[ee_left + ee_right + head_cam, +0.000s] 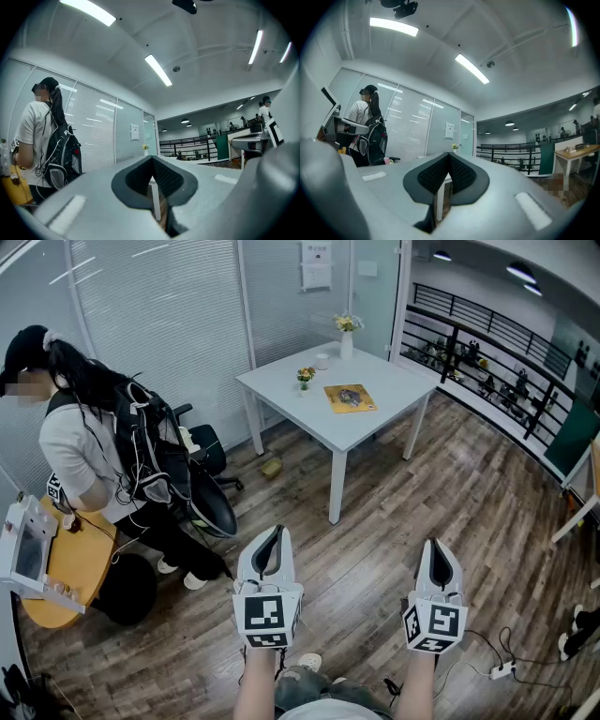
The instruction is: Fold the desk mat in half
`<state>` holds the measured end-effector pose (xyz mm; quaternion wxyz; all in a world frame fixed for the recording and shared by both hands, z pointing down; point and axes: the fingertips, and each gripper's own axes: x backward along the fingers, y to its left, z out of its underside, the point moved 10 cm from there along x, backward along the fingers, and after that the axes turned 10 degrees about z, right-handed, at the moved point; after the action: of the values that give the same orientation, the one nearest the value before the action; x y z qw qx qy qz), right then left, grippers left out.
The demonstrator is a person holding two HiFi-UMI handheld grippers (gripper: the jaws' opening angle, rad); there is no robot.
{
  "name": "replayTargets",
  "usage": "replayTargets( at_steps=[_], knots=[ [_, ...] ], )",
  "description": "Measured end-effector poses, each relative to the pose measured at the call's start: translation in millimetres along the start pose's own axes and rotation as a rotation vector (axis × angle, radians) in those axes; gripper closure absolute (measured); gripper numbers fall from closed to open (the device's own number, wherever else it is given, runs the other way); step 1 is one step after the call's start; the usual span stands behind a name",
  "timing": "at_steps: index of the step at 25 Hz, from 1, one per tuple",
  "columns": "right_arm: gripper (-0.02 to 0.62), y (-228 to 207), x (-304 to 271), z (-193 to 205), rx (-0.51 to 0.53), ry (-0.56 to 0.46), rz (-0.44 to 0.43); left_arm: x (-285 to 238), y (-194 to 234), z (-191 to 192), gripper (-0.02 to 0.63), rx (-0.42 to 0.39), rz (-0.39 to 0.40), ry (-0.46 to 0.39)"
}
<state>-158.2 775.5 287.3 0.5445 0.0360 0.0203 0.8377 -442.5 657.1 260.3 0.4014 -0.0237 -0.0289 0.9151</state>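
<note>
Head view, A: progress?
B: None. Desk mat lies flat and unfolded near the middle of the white desk. The whole fold is left.
A: Jaws?
B: Left gripper and right gripper are well apart from the desk, jaws closed, empty. Gripper views confirm pads meeting; only head view shows the mat.
</note>
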Motion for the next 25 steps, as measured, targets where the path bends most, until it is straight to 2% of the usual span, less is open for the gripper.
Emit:
replayTargets(
  at_steps=[14,21,22,25],
  knots=[
    [0.586,1,-11,3,0.008,0.001,-0.004,-11,3,4,0.604,0.002,0.005,0.013],
    [0.584,9,-29,6,-0.001,0.001,0.017,-25,25,6,0.604,0.006,0.000,-0.017],
    [0.578,11,-32,6,-0.001,0.000,0.021,-28,28,6,0.584,0.009,0.002,-0.019],
    [0.501,19,-39,8,0.006,0.004,0.009,-35,39,7,0.510,0.011,0.005,-0.013]
  ],
)
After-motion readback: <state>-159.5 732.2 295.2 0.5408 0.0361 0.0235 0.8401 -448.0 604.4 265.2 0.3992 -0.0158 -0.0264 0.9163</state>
